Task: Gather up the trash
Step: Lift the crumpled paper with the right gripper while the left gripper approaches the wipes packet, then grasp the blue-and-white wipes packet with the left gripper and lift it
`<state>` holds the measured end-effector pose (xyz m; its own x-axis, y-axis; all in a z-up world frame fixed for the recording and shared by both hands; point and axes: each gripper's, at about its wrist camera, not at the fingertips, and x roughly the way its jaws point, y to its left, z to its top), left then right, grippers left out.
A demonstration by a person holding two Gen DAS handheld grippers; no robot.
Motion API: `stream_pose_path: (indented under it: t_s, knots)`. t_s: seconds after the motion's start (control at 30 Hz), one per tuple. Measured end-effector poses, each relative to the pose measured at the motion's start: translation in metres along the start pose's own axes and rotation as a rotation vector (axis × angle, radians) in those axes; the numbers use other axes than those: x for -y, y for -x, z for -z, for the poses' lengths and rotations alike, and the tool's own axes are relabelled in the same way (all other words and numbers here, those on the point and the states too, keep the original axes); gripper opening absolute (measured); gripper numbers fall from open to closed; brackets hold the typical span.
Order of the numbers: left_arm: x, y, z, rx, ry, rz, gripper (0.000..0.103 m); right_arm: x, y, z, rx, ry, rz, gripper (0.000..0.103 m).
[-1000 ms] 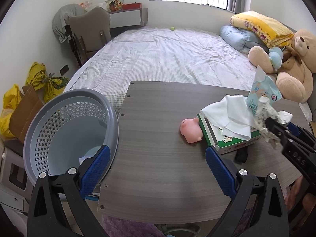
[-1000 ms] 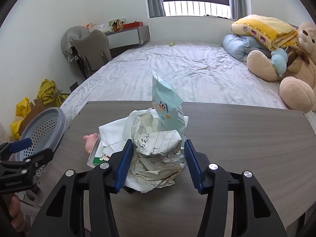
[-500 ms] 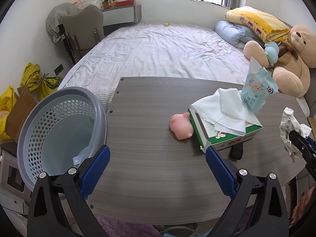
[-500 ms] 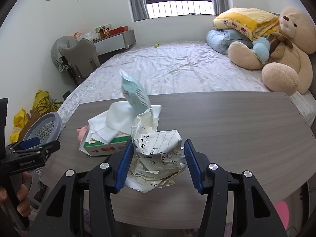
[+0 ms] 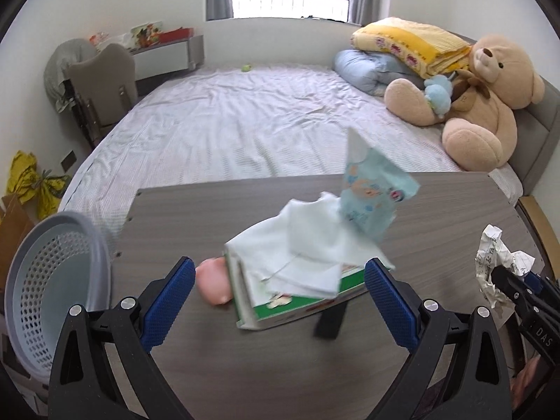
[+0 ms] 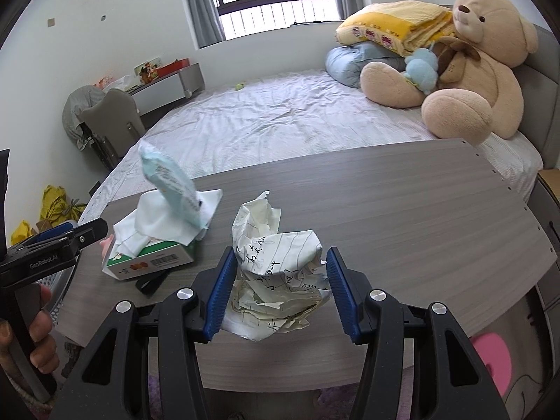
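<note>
Your right gripper [image 6: 278,281] is clamped on the paper wad [image 6: 276,262], both blue pads pressed into its sides, so the trash is already off the tabletop [image 6: 402,203] and riding over the near edge at about 6 o'clock in the right wrist view. That mid-body hold looks sound for crumpled paper, though loose flaps hang below the pads and could snag the edge if you drop low. Your left gripper [image 5: 280,301] stands wide apart and empty, its pads flanking the tissue box [image 5: 297,294] without touching it; I judge it is lining up on the next piece, perhaps the blue wrapper [image 5: 374,192] standing at 1 o'clock on the box, or the white tissue [image 5: 308,245] spilling from its top. A pink toy [image 5: 213,285] sits against the box at its 9 o'clock side. The basket [image 5: 52,280] waits off the tabletop's left edge, at 8 o'clock in the left wrist view, its rim close to that edge, which suits a short carry. Your open lane for the wad runs along the near edge toward 9 o'clock, but the box and your left gripper stand in it; pass in front of them or lift over. The right half of the tabletop is bare.
</note>
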<state>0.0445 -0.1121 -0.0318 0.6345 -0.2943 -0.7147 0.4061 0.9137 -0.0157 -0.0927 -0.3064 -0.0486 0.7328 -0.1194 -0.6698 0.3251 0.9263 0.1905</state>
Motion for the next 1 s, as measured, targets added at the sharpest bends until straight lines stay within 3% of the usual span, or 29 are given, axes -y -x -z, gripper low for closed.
stream_pose_path:
  t_s: [0.37, 0.73, 0.8, 0.87, 1.0]
  knots:
    - [0.050, -0.034, -0.027, -0.006, -0.041, 0.043, 0.095, 0.040, 0.000, 0.003, 0.018, -0.099, -0.009, 0.051]
    - [0.063, -0.072, -0.040, -0.005, -0.013, -0.001, 0.093, 0.055, -0.008, 0.004, 0.024, -0.137, -0.043, 0.051]
    - [0.064, -0.076, -0.041, -0.010, -0.007, 0.004, 0.085, 0.056, -0.008, 0.005, 0.025, -0.143, -0.048, 0.051]
    - [0.065, -0.080, -0.043, -0.023, -0.009, 0.006, 0.066, 0.057, -0.008, 0.005, 0.026, -0.145, -0.051, 0.051]
    - [0.064, -0.080, -0.042, -0.046, 0.007, 0.039, 0.042, 0.056, -0.007, 0.005, 0.028, -0.142, -0.057, 0.051]
